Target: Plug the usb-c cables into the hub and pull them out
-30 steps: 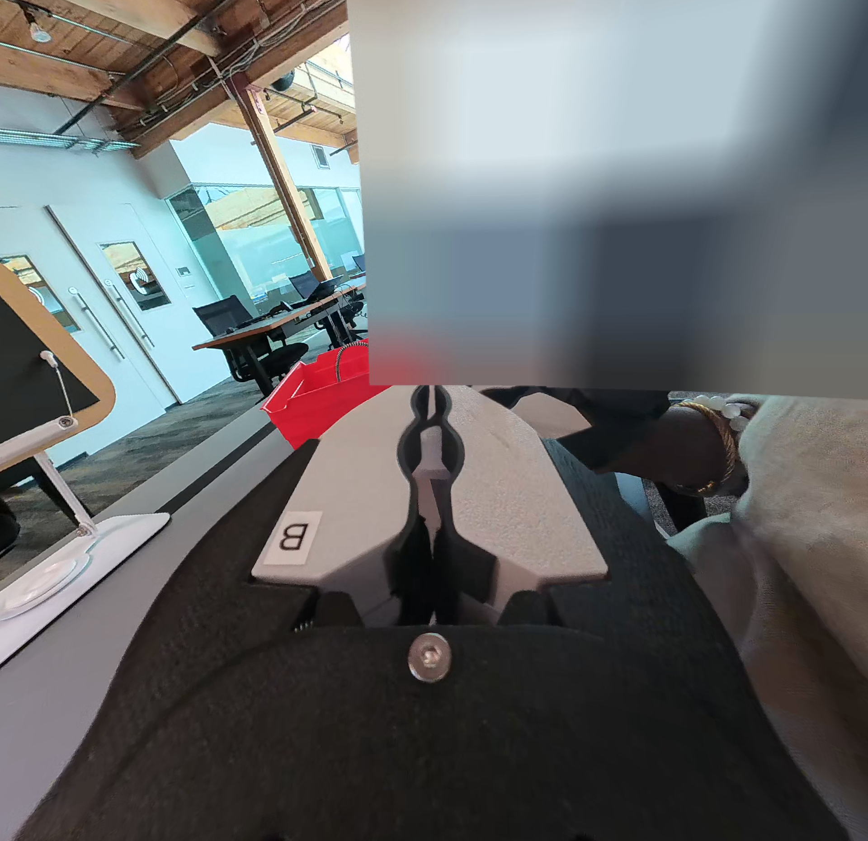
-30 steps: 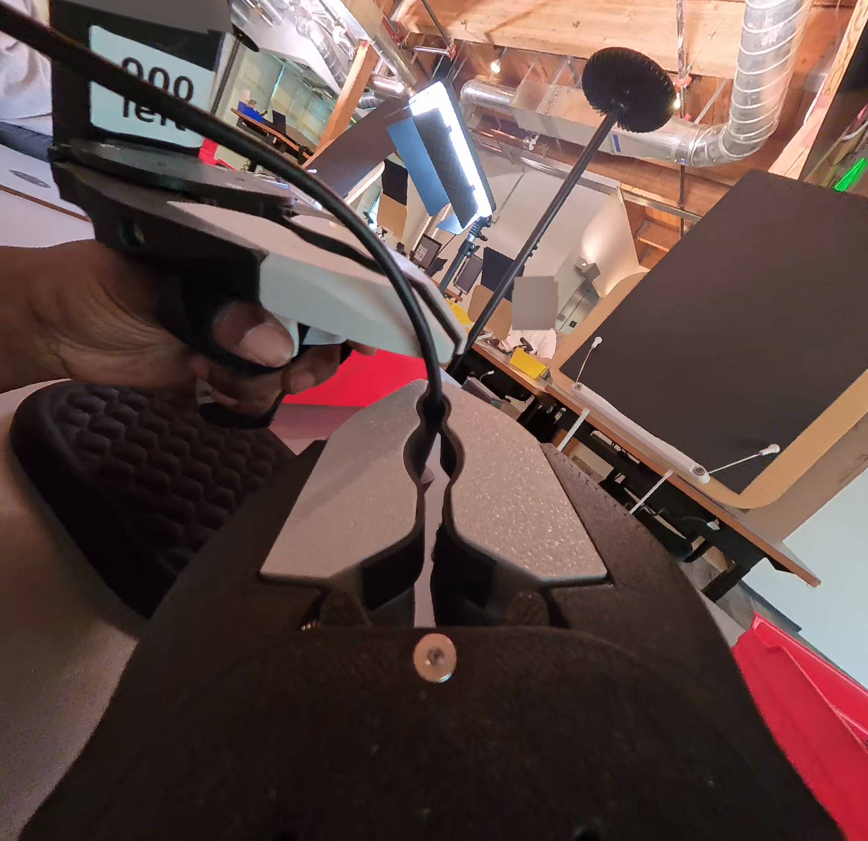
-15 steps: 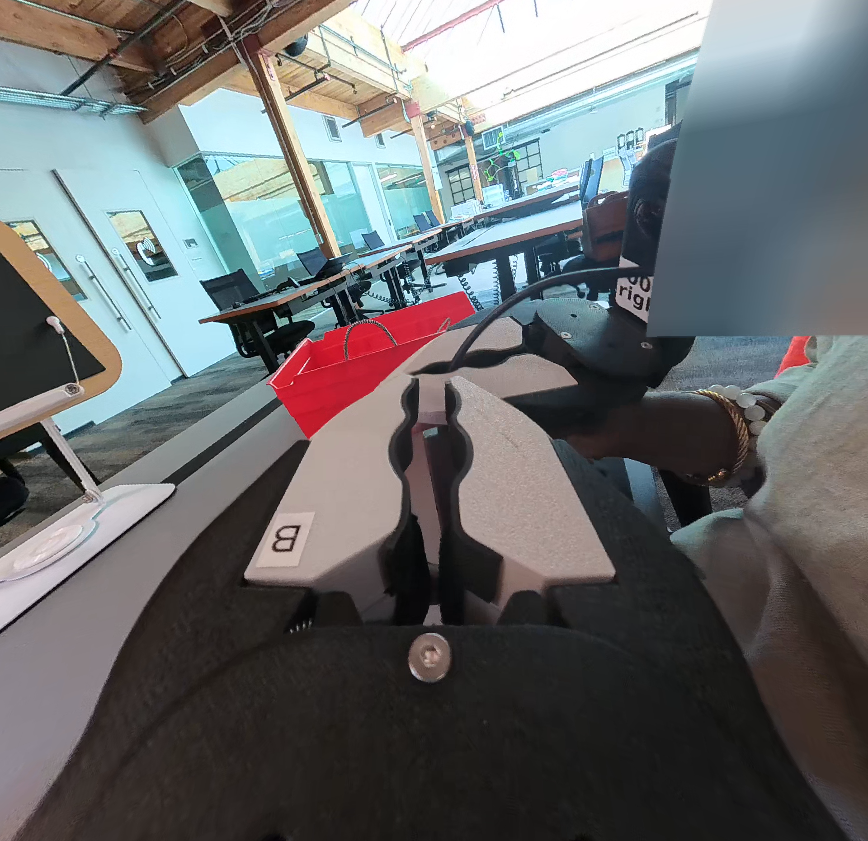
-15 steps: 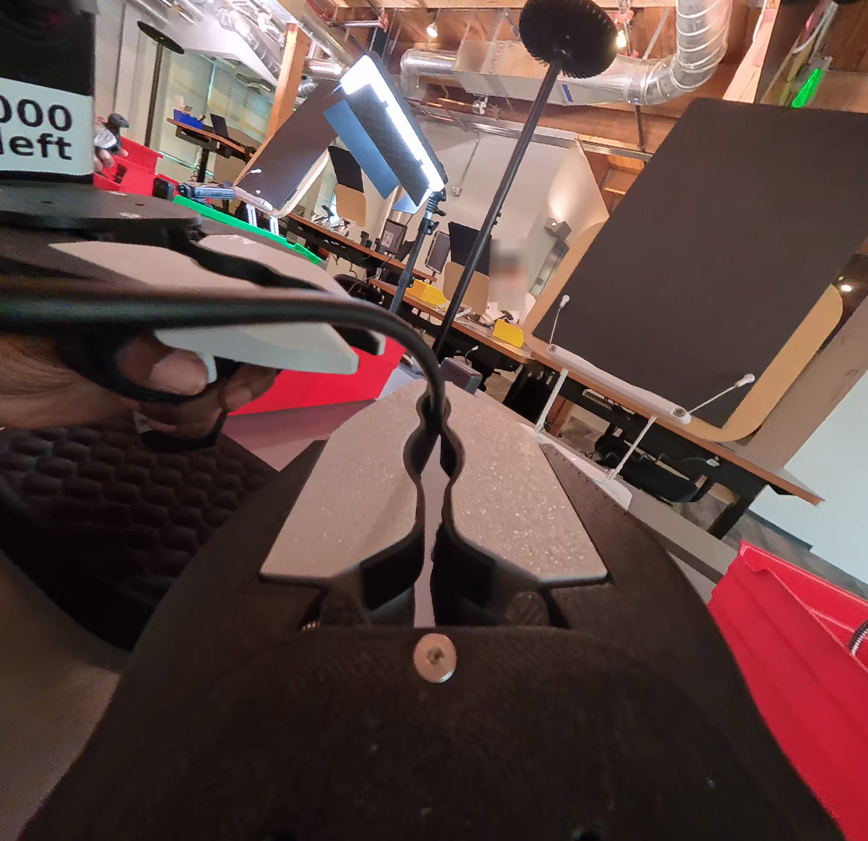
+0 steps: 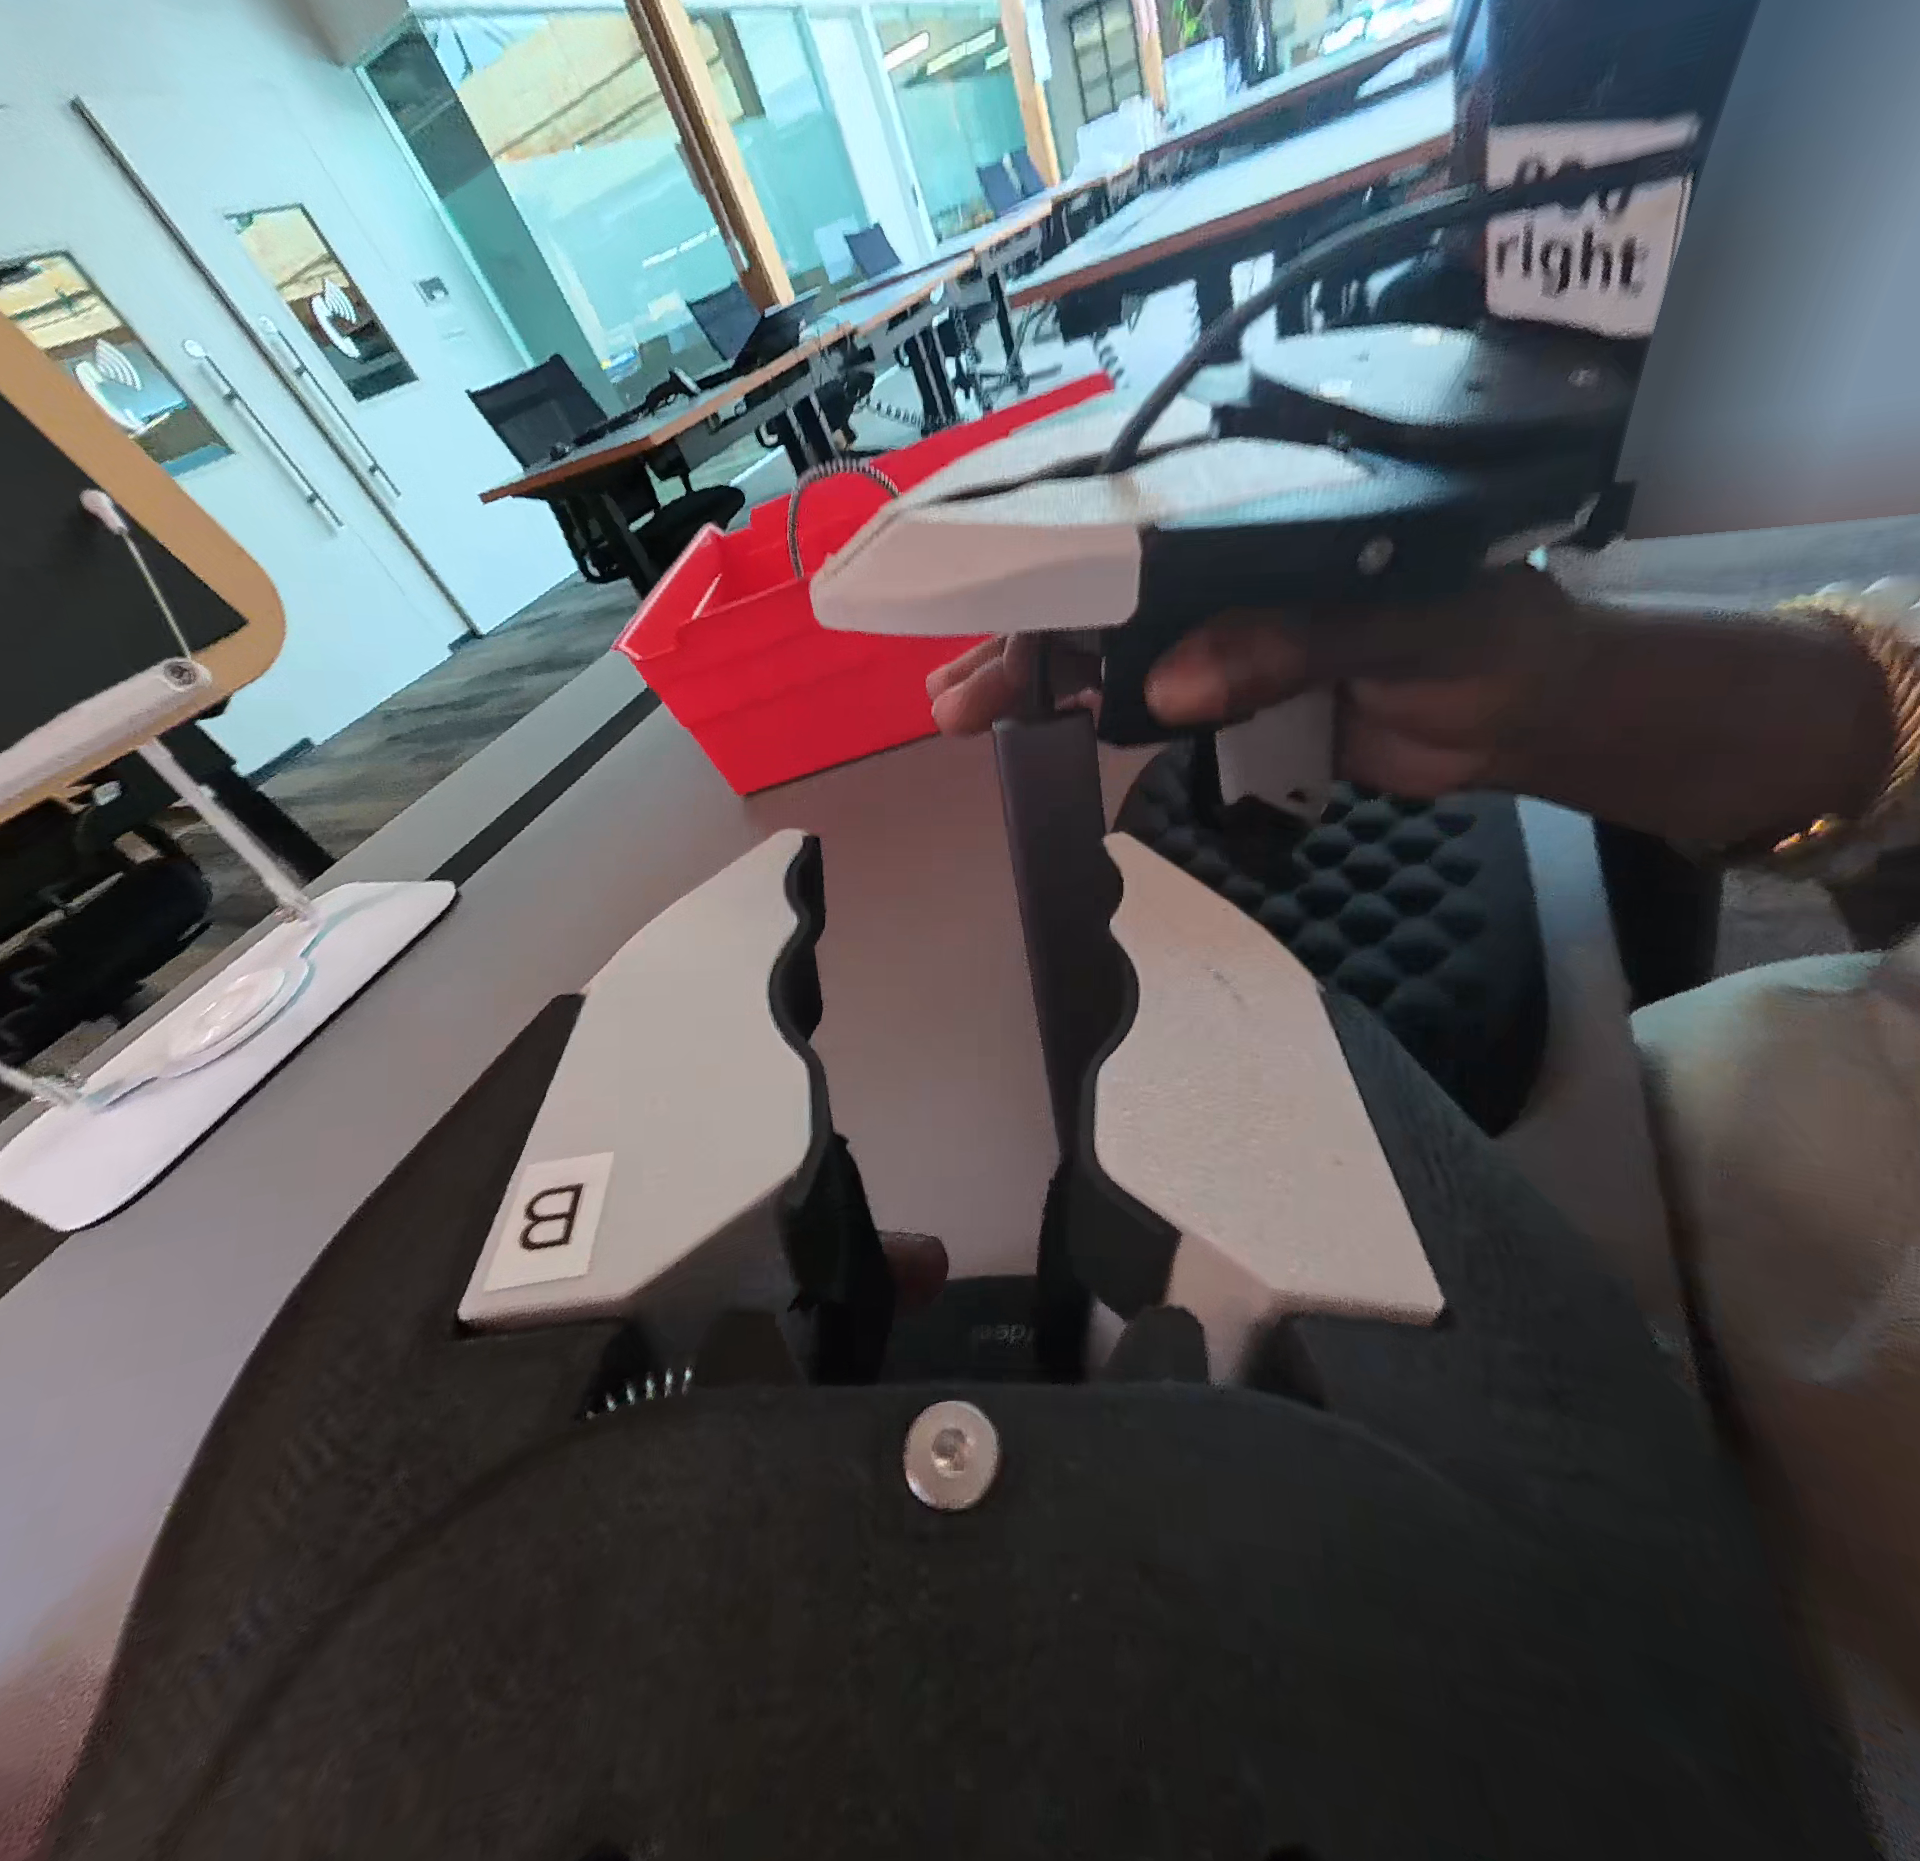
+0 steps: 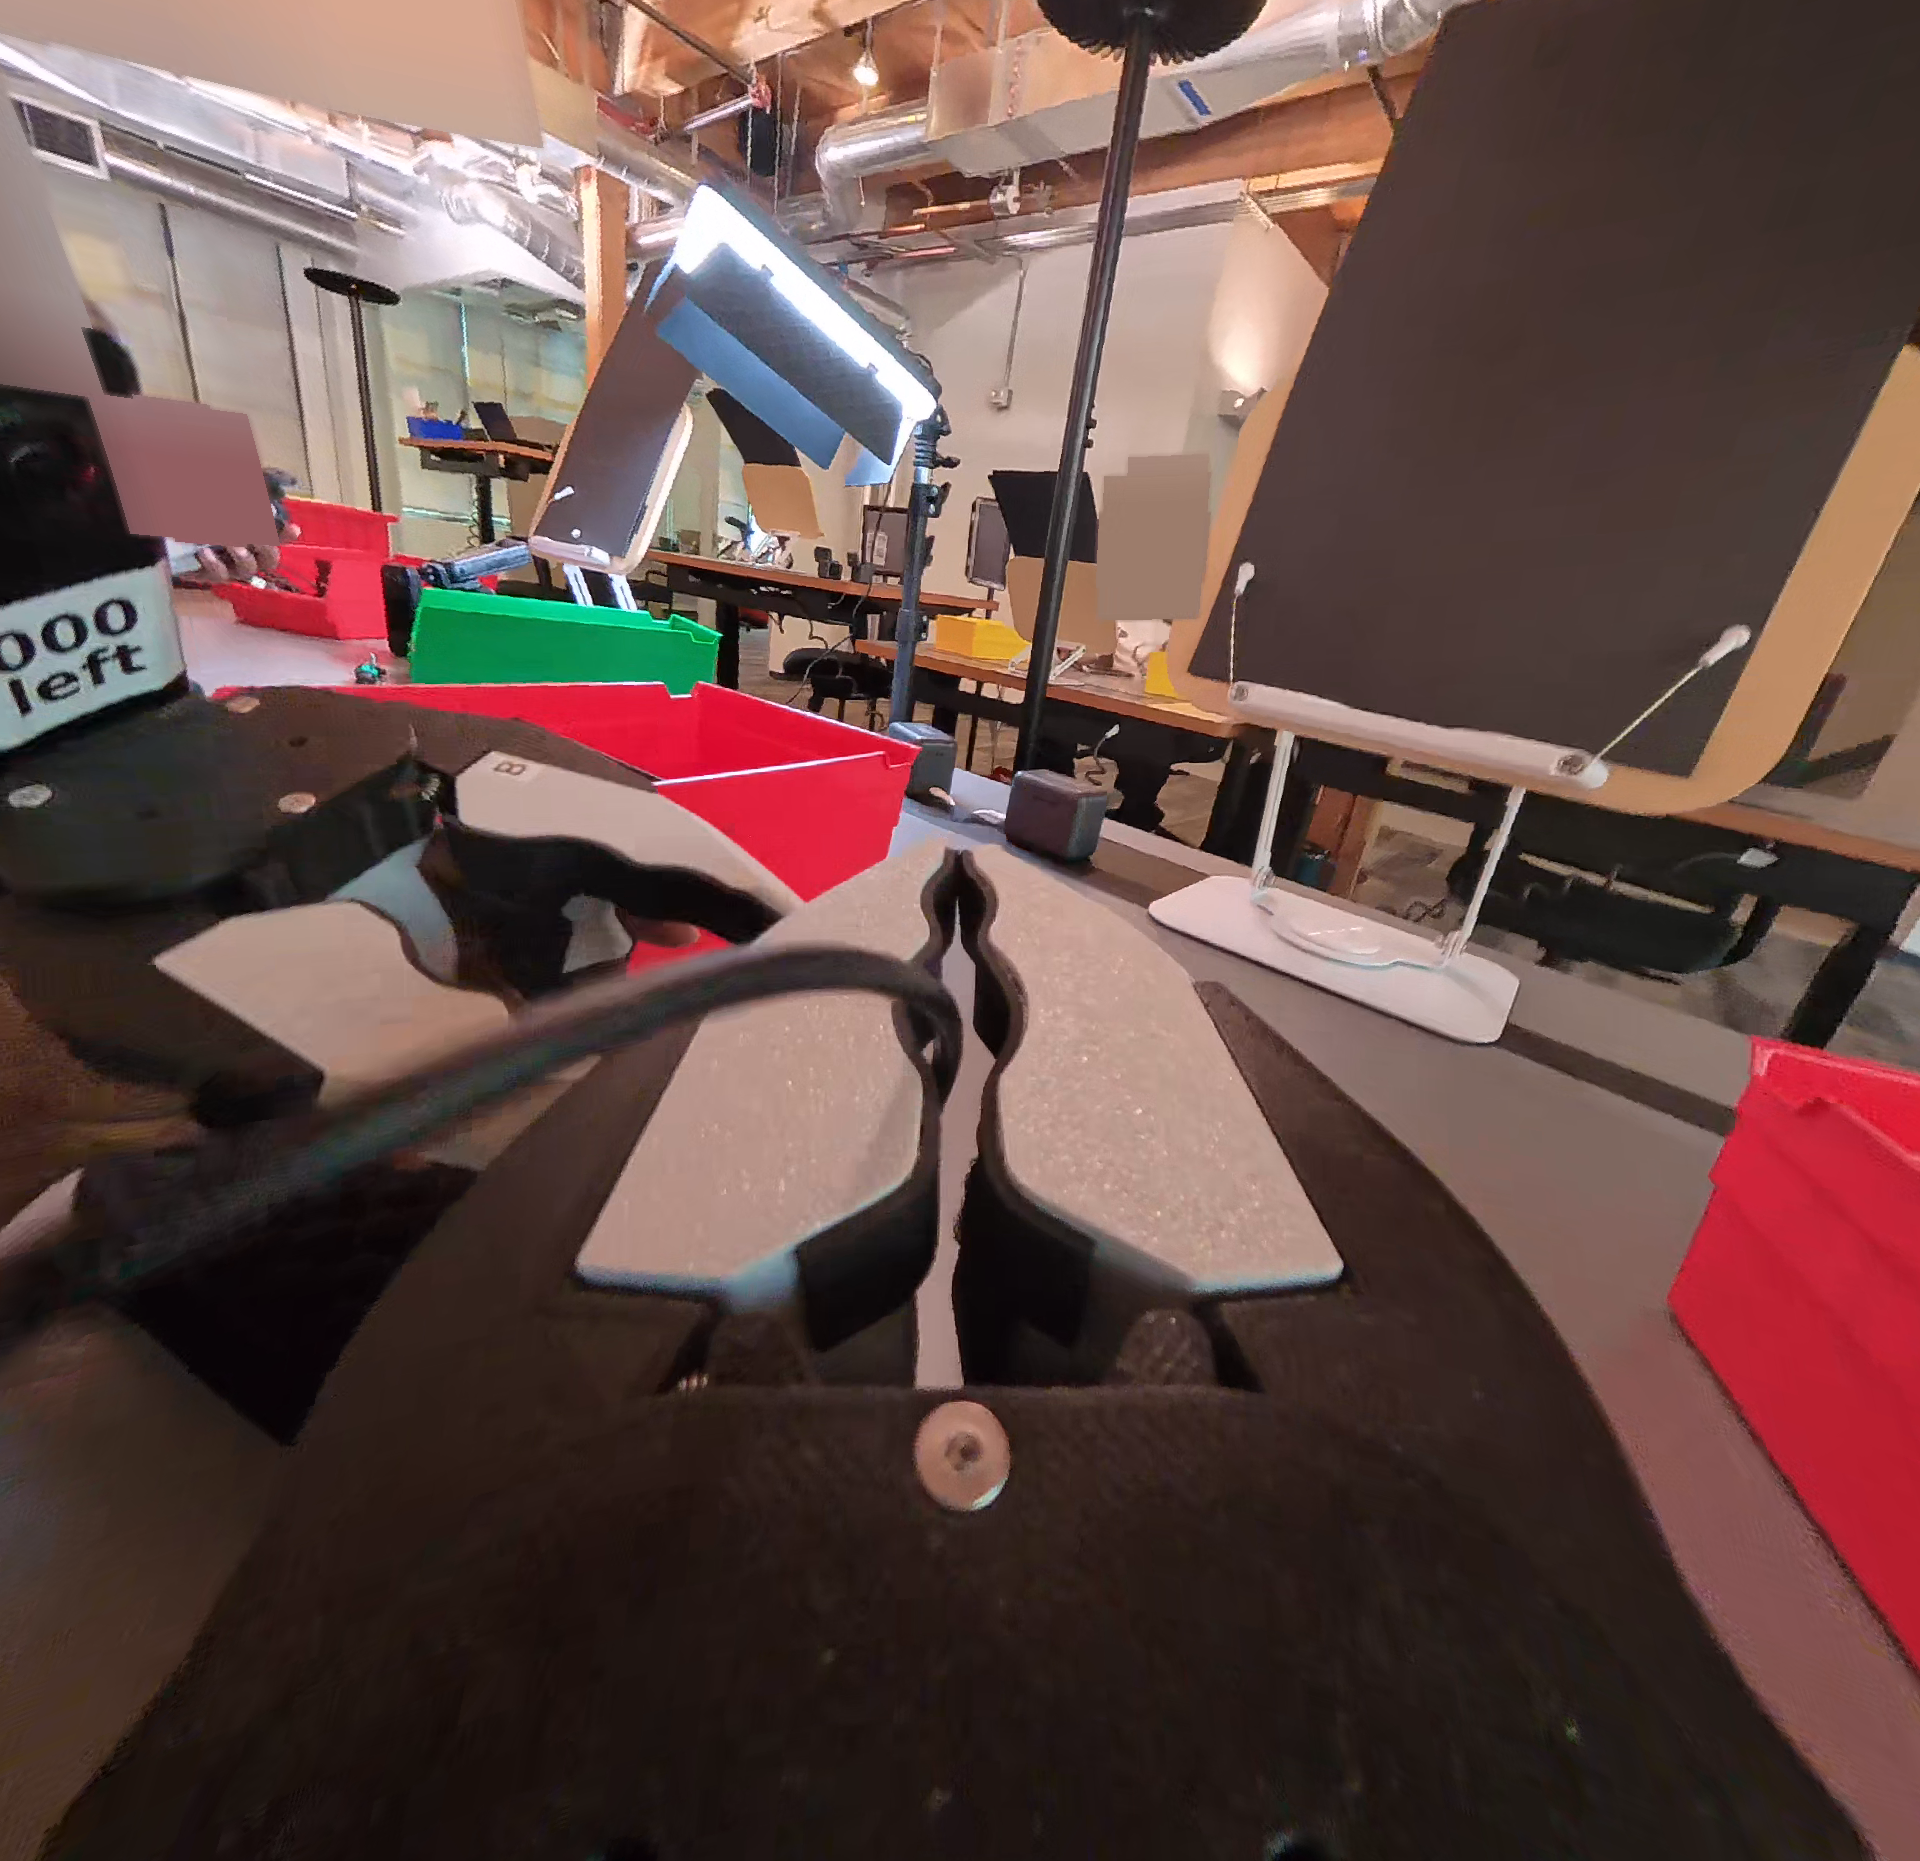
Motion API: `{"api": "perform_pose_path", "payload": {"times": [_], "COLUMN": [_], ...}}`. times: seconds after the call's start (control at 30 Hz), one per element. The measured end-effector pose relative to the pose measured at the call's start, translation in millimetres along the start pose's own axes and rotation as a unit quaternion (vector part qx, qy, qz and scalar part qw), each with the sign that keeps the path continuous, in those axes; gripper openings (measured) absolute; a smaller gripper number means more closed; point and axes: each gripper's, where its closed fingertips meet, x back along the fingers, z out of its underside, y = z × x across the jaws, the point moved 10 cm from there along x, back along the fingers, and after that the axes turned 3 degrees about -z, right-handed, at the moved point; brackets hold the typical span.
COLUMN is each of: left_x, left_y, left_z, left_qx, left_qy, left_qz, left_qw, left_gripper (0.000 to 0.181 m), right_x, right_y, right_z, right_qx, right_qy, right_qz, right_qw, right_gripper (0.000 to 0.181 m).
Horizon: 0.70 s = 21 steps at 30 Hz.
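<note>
Against the right-hand fingers (image 5: 1205,990), the hub (image 5: 1049,876)

A dark grey table (image 5: 644,793) carries everything here. On it sit a red bin (image 5: 790,658) toward the far edge, a white stand base (image 5: 239,1032) near the side, and a black dimpled pad (image 5: 1382,897) just beside the person's sleeve. Another red bin (image 6: 1808,1240) rests on it too.

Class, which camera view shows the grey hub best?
The left wrist view: the hub stands on edge between the open left gripper fingers, against its right finger. The right wrist view hides the hub, showing only the black cable pinched by the right gripper.
</note>
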Motion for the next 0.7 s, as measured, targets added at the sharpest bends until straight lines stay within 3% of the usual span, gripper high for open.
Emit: {"api": "perform_pose_path", "payload": {"times": [0.33, 0.53, 0.7], "left_x": [-17, -23, -32], "left_y": [-1, 0, -7], "left_z": [21, 24, 26], "left_qx": [-0.023, -0.026, -0.054], "left_qy": [0.056, 0.08, 0.112], "left_qz": [-0.032, -0.044, -0.004], "left_qw": [0.998, 0.995, 0.992], "left_gripper": [0.055, 0.057, 0.056], "right_x": [3, 4, 4], "right_y": [-22, -30, -31], "right_z": [6, 10, 11], "right_qx": [-0.129, -0.157, -0.176], "right_qy": [0.016, 0.028, 0.026], "right_qz": [-0.013, -0.016, -0.023], "right_qw": [0.991, 0.987, 0.984], "right_gripper": [0.0, 0.0, 0.0]}}
